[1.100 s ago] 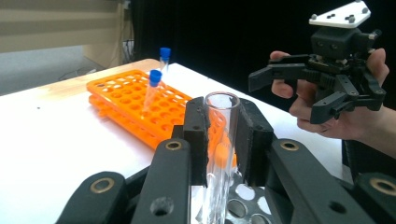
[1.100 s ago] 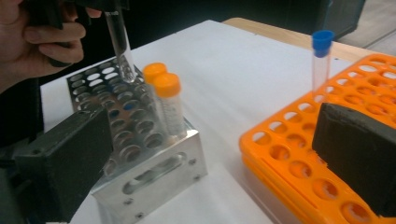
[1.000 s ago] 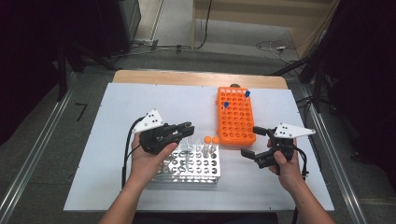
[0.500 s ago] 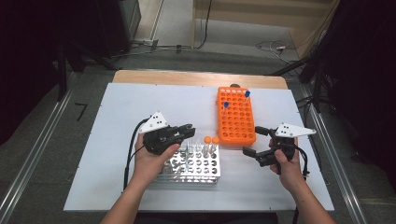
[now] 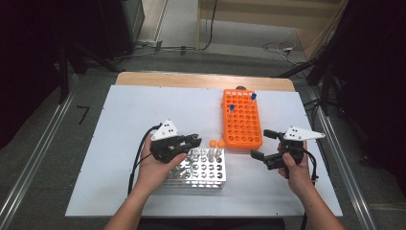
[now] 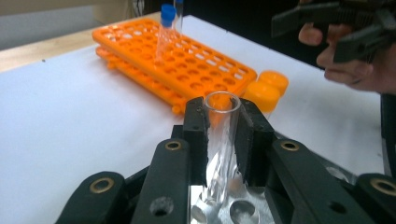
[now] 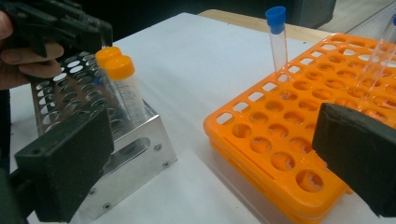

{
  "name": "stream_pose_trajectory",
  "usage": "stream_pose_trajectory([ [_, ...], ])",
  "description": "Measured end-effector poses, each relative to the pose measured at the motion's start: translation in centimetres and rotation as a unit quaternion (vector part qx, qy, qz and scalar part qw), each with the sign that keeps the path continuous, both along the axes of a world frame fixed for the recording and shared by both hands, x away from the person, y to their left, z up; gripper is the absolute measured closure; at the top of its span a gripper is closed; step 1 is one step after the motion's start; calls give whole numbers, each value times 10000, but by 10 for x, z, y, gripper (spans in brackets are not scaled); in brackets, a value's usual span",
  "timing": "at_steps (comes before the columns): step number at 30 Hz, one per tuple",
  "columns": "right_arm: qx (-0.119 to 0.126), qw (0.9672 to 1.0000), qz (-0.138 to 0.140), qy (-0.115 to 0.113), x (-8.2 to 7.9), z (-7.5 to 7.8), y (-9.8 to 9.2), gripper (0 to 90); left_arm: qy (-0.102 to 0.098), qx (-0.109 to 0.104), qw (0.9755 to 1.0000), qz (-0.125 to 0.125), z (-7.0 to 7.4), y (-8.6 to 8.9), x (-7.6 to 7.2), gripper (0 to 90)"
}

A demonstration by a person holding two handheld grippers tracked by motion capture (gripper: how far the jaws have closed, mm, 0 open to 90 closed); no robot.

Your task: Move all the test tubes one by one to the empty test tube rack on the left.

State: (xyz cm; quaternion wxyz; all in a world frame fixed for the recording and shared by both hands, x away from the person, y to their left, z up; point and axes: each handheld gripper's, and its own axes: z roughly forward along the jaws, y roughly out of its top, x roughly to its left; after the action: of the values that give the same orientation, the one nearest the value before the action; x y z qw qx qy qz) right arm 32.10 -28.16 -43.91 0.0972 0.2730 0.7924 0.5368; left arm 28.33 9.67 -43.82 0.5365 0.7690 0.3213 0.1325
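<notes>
We hold uncapped glass tube (image 6: 221,135) in left gripper (image 6: 223,140), jaws clamped, tube foot at metal rack (image 5: 200,168). Right gripper (image 5: 268,148) jaws wide, empty. Risk: squeeze cracks glass; tilted lift jams tube in hole.

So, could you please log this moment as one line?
left gripper: shut on uncapped glass tube | over metal rack | right gripper: open, empty | near orange rack

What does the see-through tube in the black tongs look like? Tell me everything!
The clear tube looks like glass or clear plastic. It is round, open at the top and has no cap. It stands nearly upright, tilted a little, squeezed between the two black pads of the left tongs. Its bottom end sits in a hole of the shiny metal rack, close to the orange rack.
</notes>
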Motion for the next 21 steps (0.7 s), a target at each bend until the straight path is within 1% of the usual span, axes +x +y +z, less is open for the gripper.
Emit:
stream_pose_trajectory([
  [2,0,10000,-23,4,1,0,-1,0,3,14,10000,7,0,0,0,761],
  [8,-37,10000,-36,20,2,-3,-1,0,130,65,9999,-13,0,1,-1,743],
  [9,-41,10000,-35,21,2,-3,-1,0,150,109,9998,-29,0,1,-1,737],
  [13,-52,10000,-56,25,3,-4,-2,0,126,287,9995,-109,0,-3,-3,744],
  [15,-58,10000,-70,41,3,-4,-3,0,107,434,9989,-143,0,-5,-4,745],
  [17,-51,10000,-67,37,3,-4,-3,0,115,521,9984,-169,0,-7,-4,744],
  [21,-80,9999,-63,46,4,-5,-2,0,177,489,9985,-150,-1,-6,-3,714],
])
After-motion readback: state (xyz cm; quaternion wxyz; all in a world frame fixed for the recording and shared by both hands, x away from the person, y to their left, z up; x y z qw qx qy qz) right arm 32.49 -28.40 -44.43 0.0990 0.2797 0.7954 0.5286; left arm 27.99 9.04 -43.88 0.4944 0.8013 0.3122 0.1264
